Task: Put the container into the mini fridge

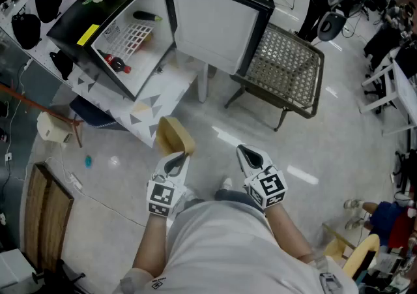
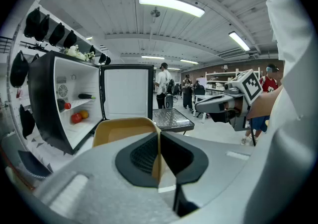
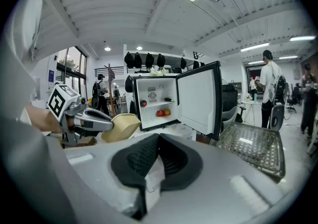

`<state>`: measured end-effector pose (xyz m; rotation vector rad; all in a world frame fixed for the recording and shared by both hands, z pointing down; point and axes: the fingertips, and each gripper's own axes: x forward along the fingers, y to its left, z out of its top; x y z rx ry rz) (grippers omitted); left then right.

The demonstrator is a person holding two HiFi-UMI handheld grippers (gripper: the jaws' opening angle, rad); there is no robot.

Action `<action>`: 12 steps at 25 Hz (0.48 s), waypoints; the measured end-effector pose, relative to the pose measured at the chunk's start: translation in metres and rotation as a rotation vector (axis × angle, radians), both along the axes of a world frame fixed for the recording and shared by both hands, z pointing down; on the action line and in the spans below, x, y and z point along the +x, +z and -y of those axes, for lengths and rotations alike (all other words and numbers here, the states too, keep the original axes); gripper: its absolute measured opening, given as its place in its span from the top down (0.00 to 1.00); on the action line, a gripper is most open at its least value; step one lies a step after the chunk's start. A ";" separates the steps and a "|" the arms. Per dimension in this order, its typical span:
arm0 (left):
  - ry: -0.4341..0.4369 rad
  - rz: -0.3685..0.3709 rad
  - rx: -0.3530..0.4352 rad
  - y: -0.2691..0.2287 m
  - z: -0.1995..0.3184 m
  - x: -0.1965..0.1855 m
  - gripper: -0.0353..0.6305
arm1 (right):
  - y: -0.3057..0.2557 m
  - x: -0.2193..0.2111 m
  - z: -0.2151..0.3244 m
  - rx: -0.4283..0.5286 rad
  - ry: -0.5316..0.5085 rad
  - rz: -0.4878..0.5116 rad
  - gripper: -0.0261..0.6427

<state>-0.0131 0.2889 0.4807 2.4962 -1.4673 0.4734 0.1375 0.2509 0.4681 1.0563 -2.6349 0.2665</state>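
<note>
A: Where's the container (image 1: pixel 173 135)?
B: In the left gripper (image 1: pixel 178 158). The left gripper view shows the pads closed on its thin tan wall (image 2: pixel 158 146), with the body of it out ahead of the jaws.
A: Does the head view confirm the grip?
B: No. It only shows the container at the jaw tips, over the floor (image 1: pixel 215 123), well short of the mini fridge (image 1: pixel 78 29). The right gripper view has it side-on, sticking out of the left gripper's (image 3: pixel 102 122) tip.
A: Right gripper (image 1: pixel 248 153)?
B: In its own view the jaws are together with nothing between them.
A: Pose?
B: Both are low, just ahead of the torso, side by side but apart, pointing toward the fridge. The door (image 1: pixel 212 25) is open. The gripper views show red and orange fruit (image 3: pixel 160 112) on a shelf.
</note>
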 end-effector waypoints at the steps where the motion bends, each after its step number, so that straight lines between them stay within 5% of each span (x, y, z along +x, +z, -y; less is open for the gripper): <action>1: 0.002 -0.001 -0.001 0.001 -0.003 -0.007 0.91 | 0.001 -0.006 -0.005 -0.003 0.005 0.002 0.96; 12: 0.029 -0.045 0.027 -0.002 -0.025 -0.060 0.91 | 0.000 -0.058 -0.037 -0.015 0.075 -0.023 0.96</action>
